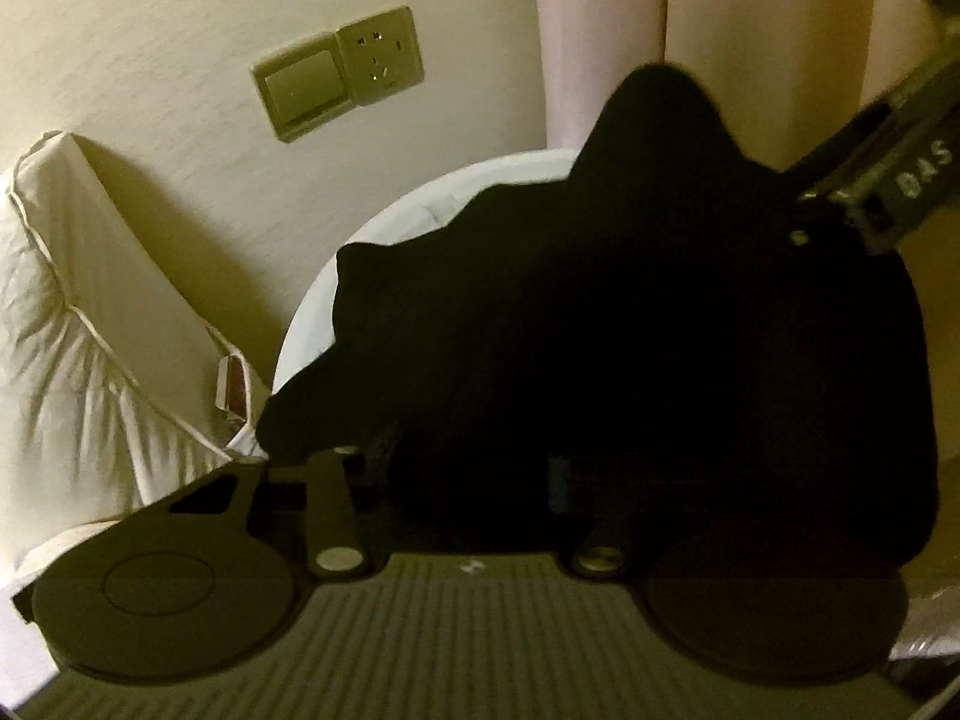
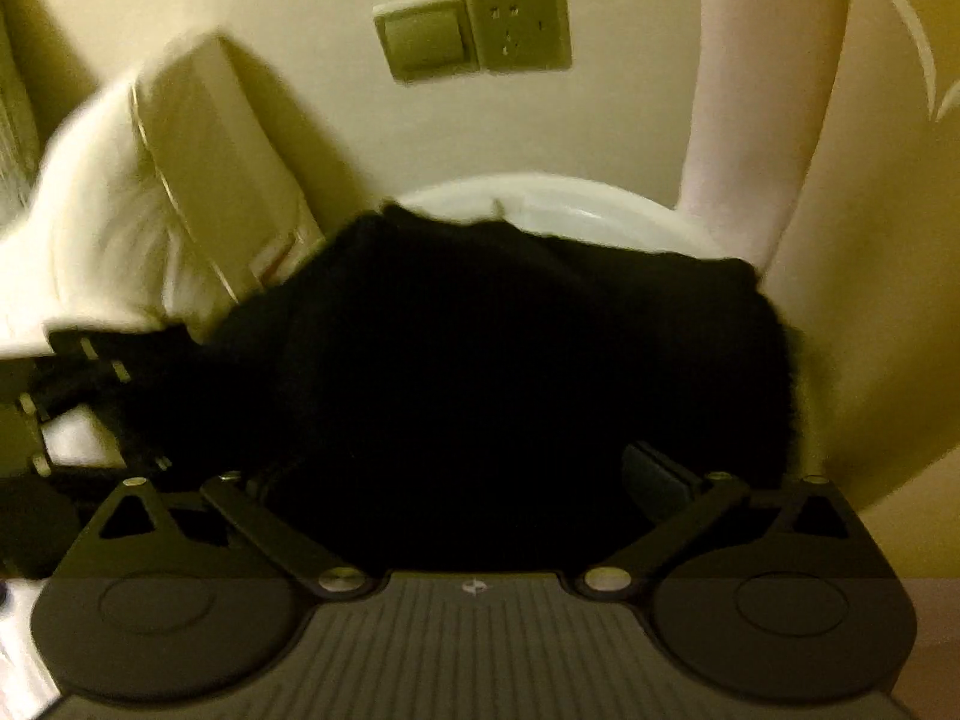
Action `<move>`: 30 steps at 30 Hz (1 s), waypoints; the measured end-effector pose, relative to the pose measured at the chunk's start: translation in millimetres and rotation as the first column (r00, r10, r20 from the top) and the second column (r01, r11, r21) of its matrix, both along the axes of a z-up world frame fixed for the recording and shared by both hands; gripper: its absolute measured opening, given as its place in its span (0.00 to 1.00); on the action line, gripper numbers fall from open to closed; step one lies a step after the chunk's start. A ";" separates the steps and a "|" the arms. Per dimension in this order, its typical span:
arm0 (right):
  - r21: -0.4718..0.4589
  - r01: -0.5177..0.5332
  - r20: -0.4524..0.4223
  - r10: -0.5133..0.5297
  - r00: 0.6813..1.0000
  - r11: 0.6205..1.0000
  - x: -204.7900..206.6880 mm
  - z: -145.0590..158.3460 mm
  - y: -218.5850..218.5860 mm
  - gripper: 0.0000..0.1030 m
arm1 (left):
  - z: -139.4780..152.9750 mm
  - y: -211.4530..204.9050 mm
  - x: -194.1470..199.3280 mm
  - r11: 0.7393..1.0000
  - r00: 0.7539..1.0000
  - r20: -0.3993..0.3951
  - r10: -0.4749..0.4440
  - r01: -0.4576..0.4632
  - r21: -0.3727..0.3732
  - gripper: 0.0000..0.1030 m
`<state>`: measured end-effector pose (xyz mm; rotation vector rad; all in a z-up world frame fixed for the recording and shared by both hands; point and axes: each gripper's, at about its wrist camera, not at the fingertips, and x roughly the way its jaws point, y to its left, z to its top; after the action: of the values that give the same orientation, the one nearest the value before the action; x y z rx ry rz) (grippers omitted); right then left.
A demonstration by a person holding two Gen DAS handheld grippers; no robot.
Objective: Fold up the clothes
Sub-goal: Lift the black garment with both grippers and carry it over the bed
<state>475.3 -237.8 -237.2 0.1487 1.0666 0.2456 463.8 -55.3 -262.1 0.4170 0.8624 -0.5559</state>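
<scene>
A black, soft cloth garment (image 1: 630, 330) fills the middle of both wrist views, bunched and lifted in front of a cream wall. Landmark: the olive-green wall switch and socket plate (image 1: 339, 69), also seen in the right wrist view (image 2: 474, 33).

Left gripper (image 1: 468, 468) — the garment hangs right over its fingers and hides them. Linkage arms look drawn in, close to parallel, but the fingertips are buried in black cloth, so I cannot tell whether it clamps the fabric.

Right gripper (image 2: 480, 480) — linkage arms splay outward, the jaws stand wide apart. One dark finger pad (image 2: 657, 477) shows at the right, with the garment draped between and over the fingers; the other finger is hidden in cloth.

The garment sits below and right of the switch plate in the left view, directly below it in the right view. Behind the garment, below the plate, a white rounded bed or cushion edge (image 1: 420, 210) shows. A white crumpled pillow with piped seams (image 1: 78, 300) leans against the wall below and left of the plate; blurred in the right view (image 2: 138, 198).

Right of the plate stand pale pink curtain-like folds (image 1: 600, 30). A dark gripper body with white lettering (image 1: 900, 174) enters the left view far right of the plate, touching the garment's top edge.
</scene>
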 end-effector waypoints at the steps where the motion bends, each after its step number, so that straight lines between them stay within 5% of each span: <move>1: 0.004 -0.012 0.015 0.012 1.000 1.000 -0.2 3.4 3.5 0.70 | 4.8 5.0 1.6 0.999 1.000 -0.018 0.025 -0.026 -0.037 0.15; 3: 0.001 -0.057 0.063 0.057 0.996 0.998 -2.8 15.4 13.6 0.26 | 19.8 15.7 1.7 0.992 0.997 -0.034 0.075 -0.078 -0.103 0.12; 4: 0.013 -0.069 0.080 0.068 0.994 0.998 -3.0 23.3 18.2 0.21 | 30.5 21.2 -0.9 0.987 0.995 -0.021 0.095 -0.097 -0.125 0.10; 12: 0.242 -0.111 0.206 0.060 0.977 0.964 -2.7 95.3 27.9 0.16 | 116.1 65.4 -21.9 0.923 0.963 0.070 0.259 -0.226 -0.311 0.07; 20: 0.463 -0.273 0.370 0.097 0.924 0.843 -8.6 193.7 61.2 0.16 | 204.6 116.6 -64.8 0.826 0.888 0.166 0.429 -0.312 -0.469 0.07; 25: 0.493 -0.472 0.484 0.220 0.847 0.731 -34.8 249.4 112.2 0.16 | 254.9 161.0 -139.0 0.757 0.783 0.253 0.569 -0.378 -0.533 0.07; 30: 0.518 -0.662 0.557 0.374 0.741 0.541 -81.3 294.2 182.7 0.16 | 297.1 202.2 -248.9 0.658 0.595 0.333 0.731 -0.487 -0.575 0.07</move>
<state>394.0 -55.1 57.0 0.4360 0.5352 1.2150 214.9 146.9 35.0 -0.1678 0.2570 0.0738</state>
